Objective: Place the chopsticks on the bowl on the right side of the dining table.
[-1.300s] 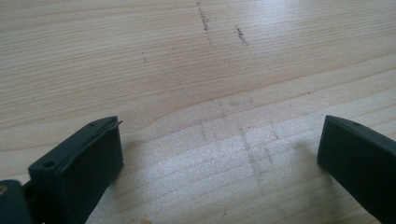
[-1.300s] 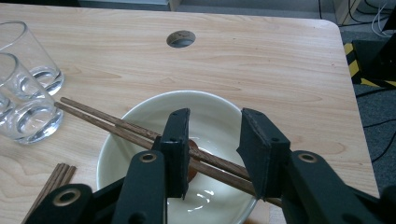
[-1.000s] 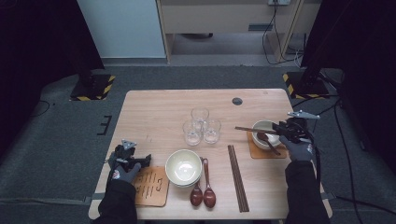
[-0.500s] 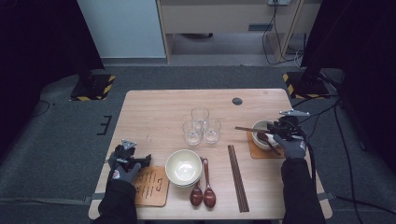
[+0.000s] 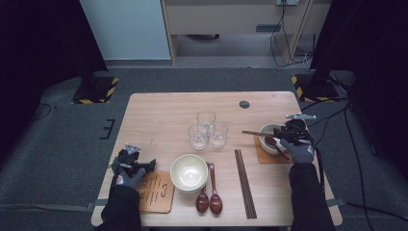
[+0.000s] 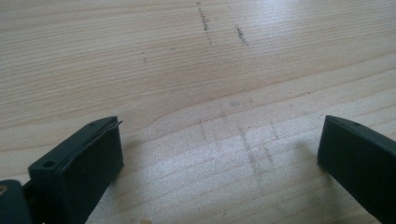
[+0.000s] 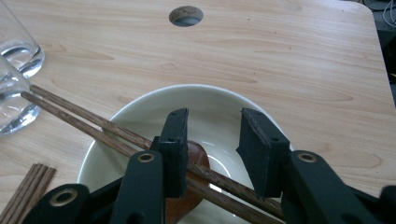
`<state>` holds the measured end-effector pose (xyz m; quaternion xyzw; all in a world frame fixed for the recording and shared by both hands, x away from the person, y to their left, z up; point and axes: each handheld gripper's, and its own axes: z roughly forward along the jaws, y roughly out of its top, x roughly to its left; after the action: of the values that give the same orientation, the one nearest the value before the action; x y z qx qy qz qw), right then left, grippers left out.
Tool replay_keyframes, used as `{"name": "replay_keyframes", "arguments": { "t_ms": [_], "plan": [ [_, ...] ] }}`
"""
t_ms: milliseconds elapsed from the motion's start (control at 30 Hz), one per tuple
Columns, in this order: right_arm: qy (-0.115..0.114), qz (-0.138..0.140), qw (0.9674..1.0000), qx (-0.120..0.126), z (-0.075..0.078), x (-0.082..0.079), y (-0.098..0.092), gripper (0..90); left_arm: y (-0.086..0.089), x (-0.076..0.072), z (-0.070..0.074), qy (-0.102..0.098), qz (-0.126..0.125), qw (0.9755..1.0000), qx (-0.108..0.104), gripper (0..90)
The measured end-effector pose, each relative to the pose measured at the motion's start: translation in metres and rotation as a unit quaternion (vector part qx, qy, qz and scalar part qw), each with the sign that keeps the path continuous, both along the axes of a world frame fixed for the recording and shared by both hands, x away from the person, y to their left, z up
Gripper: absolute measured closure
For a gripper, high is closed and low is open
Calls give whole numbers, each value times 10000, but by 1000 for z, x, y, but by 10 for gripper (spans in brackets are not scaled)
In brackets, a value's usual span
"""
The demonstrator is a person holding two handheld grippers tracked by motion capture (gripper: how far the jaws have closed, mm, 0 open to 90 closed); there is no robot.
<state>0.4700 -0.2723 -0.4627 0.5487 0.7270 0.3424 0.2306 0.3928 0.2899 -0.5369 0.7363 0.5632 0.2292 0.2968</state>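
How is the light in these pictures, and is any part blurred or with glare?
High view: table evenly lit, surroundings dark, picture slightly soft. Left gripper view: pale glare on the wood, jaws cast soft shadows. Right gripper view: bowl sharp with a small highlight inside; glasses glint at the left edge.

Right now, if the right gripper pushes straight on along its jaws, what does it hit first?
Likely the chopsticks crossing between its jaws, then the inner wall of the cream bowl they lie across. The right gripper stands open over the bowl; depth is hard to judge, so it may clear the sticks.
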Motion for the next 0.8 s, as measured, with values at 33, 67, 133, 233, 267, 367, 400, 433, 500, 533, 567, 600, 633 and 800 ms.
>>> {"name": "replay_keyframes", "arguments": {
  "t_ms": [33,67,133,233,267,367,400,433,500,533,567,600,633,800],
  "plan": [
    [14,7,10000,-11,0,0,0,625,0,0,0,1,0,10000,0,0],
    [17,13,10000,-20,0,-1,0,625,0,0,0,0,1,10000,0,0],
    [16,53,10000,-30,0,-1,0,625,0,0,0,0,0,10000,-1,0],
    [38,82,10000,-26,0,-2,1,624,0,0,0,-1,1,10000,-2,0],
    [42,114,9999,-36,0,-2,1,623,0,0,0,0,0,10000,-1,0],
    [46,142,9999,-59,0,-3,2,623,0,0,0,0,1,10000,0,0],
    [43,155,9998,-77,0,-3,2,622,0,0,0,0,1,10000,-1,0],
    [42,166,9998,-86,0,-4,2,620,0,0,0,1,1,10000,0,0],
    [52,220,9997,-94,1,-4,1,619,0,0,0,0,0,10000,-1,0],
    [49,218,9997,-95,1,-5,2,618,0,0,0,0,0,10000,0,0],
    [61,223,9997,-87,1,-5,2,617,0,0,0,0,1,10000,0,0],
    [60,241,9997,-83,1,-5,2,615,0,0,0,-1,1,10000,-1,0],
    [67,246,9996,-88,1,-5,2,610,0,0,0,0,1,10000,0,0],
    [55,272,9996,-68,2,-6,3,592,0,0,0,0,1,10000,-1,0]
  ]
}}
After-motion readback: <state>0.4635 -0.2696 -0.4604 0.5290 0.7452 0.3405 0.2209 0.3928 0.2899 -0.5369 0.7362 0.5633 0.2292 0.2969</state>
